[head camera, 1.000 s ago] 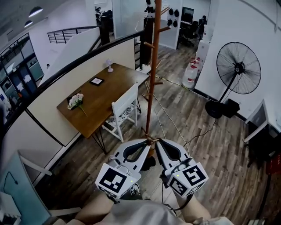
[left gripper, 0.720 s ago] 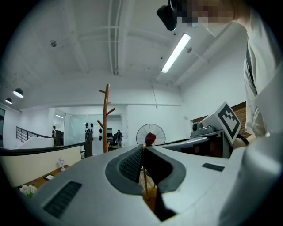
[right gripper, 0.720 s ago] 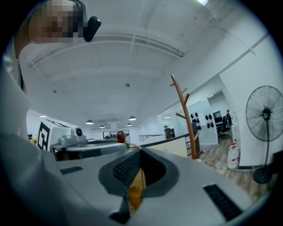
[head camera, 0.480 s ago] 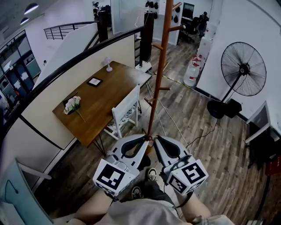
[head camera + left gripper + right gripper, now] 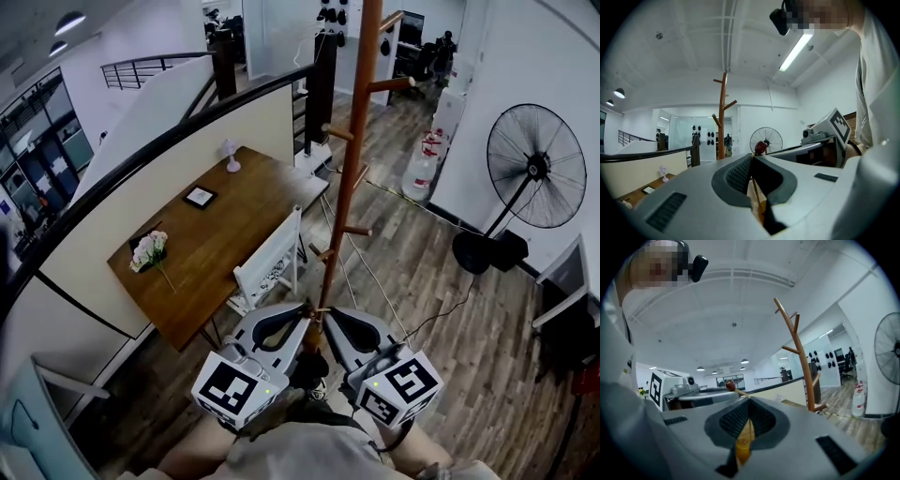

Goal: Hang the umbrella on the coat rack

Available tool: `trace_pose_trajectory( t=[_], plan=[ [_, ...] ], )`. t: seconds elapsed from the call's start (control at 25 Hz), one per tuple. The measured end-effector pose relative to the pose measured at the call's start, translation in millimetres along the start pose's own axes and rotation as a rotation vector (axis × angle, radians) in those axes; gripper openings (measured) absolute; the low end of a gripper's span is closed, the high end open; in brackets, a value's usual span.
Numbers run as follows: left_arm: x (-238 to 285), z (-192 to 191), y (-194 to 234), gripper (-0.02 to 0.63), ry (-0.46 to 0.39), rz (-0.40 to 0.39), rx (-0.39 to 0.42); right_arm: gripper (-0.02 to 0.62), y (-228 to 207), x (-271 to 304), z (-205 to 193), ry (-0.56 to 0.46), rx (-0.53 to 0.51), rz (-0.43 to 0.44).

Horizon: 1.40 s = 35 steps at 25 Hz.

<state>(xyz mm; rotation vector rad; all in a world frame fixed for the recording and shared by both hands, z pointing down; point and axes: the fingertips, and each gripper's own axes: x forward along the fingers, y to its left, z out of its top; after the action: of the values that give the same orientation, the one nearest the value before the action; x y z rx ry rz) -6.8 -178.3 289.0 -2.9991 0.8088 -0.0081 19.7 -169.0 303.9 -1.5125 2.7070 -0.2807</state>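
Left tool (image 5: 303, 316) and right tool (image 5: 330, 317) pinch slim, bead-tipped umbrella (image 5: 760, 147).

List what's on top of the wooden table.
On the wooden table: a flower bunch, a small dark frame, a pale lamp-like item. The white chair covers part of its near edge, so that strip is unseen.

Coat rack (image 5: 352, 159) is warm orange-brown wood. Left of it there's a darker brown table (image 5: 225, 234) and a white chair (image 5: 272, 258), and to its right a black fan (image 5: 536, 178). At its foot, the left gripper (image 5: 303, 313) and right gripper (image 5: 332, 316) are pale grey with black ribbed pads (image 5: 738, 176) and black-and-white square markers. The umbrella (image 5: 744, 441) shows tan wood with a dark red knob (image 5: 730, 385).
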Motion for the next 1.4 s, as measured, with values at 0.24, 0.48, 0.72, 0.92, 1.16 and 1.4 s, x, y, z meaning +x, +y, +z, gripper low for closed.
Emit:
trace_pose_trajectory(
  t=[0.24,0.48,0.72,0.92,1.16,1.4],
  plan=[
    [54,-15,41,-0.002,0.011,0.011,-0.046,0.003,-51,34,-1,0.041,0.016,0.056],
    [94,-20,66,-0.002,0.019,0.052,-0.010,0.003,-96,62,3,0.052,0.008,0.085],
    [110,-24,92,-0.002,0.042,0.066,-0.012,0.003,-114,88,6,0.056,-0.031,0.121],
    [124,-28,103,-0.002,0.082,0.026,-0.009,0.003,-129,100,8,0.052,0.003,0.076],
    [136,-39,113,-0.002,0.124,-0.076,-0.015,0.003,-141,111,0,0.065,0.037,-0.002],
    [143,-74,121,-0.002,0.170,-0.134,-0.044,0.003,-153,120,-31,0.074,0.123,-0.063]
  ],
)
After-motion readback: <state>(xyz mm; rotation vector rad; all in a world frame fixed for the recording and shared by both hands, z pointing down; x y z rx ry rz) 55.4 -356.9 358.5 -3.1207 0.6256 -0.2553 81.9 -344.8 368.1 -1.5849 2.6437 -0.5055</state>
